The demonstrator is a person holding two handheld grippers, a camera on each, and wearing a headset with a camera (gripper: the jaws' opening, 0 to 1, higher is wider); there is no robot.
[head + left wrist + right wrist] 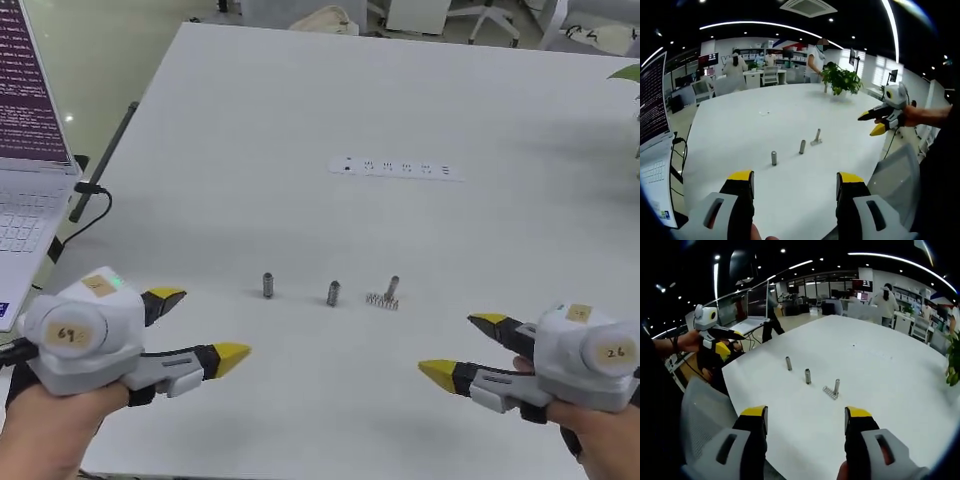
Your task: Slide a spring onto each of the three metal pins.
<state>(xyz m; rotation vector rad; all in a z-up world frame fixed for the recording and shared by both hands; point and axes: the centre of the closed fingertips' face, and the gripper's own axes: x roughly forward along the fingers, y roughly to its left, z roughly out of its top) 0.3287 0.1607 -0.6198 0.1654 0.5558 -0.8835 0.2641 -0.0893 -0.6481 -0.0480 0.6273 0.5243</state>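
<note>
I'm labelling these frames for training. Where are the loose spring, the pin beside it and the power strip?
loose spring (381,300): head view, middle of the coil.
pin (392,288) beside it: head view, middle of its shaft.
power strip (396,168): head view, centre of its top face.

The white table (300,100) carries three upright pins in a row, ahead of and between the left gripper (198,323) and right gripper (462,346): left pin (268,285), middle pin (333,293), right pin (392,288). A loose spring (380,300) lies touching the right pin. A power strip (395,168) lies farther ahead. A laptop (20,200) sits outboard of the left gripper.
</note>
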